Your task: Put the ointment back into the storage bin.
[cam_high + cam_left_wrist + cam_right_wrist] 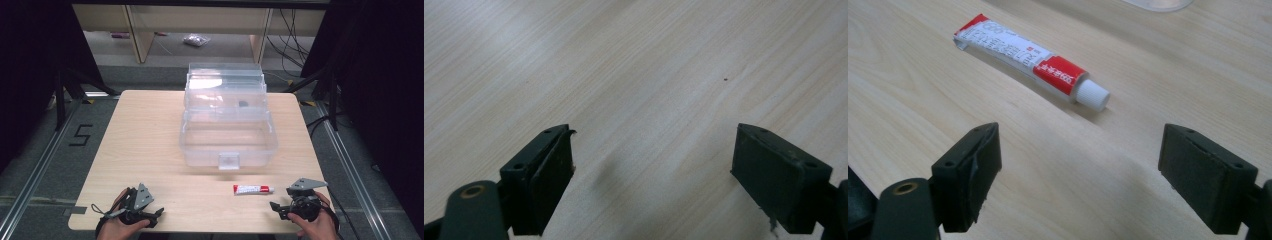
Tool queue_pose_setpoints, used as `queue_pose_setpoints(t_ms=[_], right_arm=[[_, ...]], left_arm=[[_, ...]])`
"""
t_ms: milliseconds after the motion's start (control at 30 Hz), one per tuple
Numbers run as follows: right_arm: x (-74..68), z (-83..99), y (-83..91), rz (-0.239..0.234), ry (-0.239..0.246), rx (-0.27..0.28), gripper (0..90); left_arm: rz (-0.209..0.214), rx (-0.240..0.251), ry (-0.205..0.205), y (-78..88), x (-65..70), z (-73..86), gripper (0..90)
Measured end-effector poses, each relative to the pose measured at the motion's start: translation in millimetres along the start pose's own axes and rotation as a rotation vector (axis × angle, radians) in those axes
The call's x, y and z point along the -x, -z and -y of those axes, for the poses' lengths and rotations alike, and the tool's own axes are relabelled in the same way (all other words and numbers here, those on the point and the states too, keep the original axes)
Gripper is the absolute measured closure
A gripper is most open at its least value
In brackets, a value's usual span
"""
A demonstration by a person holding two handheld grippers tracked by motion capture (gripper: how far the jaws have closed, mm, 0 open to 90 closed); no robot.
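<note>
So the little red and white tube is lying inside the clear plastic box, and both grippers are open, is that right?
Not quite. The tube lies on the bare table, in front of the clear plastic box and near the right gripper, as the high view shows. Both the right and the left gripper are open.

Left claw (159, 213) and right claw (274, 207) rest low, jaws apparently wide apart.

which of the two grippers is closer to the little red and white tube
The right gripper: the tube lies just ahead of its open jaws near the table's front right edge, while the left gripper sits far off across the table.
</note>
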State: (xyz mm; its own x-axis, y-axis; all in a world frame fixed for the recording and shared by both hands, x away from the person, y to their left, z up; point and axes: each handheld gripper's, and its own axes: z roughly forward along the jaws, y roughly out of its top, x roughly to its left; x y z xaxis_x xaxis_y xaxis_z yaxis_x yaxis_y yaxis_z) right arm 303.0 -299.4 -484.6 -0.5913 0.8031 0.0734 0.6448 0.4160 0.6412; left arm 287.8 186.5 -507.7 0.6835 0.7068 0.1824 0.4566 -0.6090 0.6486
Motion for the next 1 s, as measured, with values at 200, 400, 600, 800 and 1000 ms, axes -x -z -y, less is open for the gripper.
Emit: queue_pose_setpoints(t_ms=[200,400,600,800,1000], right_arm=[[-1.7,-2.4,1.0,-0.001,0.003,-0.013,18.6],[-6.7,-6.3,1.9,-0.013,-0.009,-0.041,17.1],[-5.9,-10.6,-0.4,-0.017,0.036,-0.035,15.8],[-8.2,-21.8,-1.2,-0.017,0.1,-0.063,16.9],[-9.3,-30.0,-5.2,-0.021,0.148,-0.11,20.0]], left_arm=[[0.007,0.002,0.008,0.9,0.1,0.4,16.3],[0.014,0.002,0.01,0.8,-0.3,0.6,16.3],[0.011,0.002,0.011,0.9,-0.3,0.8,16.3],[0.014,-0.001,0.023,0.7,-0.2,1.4,16.3],[0.003,-0.007,0.011,-1.9,-0.7,1.3,16.3]])
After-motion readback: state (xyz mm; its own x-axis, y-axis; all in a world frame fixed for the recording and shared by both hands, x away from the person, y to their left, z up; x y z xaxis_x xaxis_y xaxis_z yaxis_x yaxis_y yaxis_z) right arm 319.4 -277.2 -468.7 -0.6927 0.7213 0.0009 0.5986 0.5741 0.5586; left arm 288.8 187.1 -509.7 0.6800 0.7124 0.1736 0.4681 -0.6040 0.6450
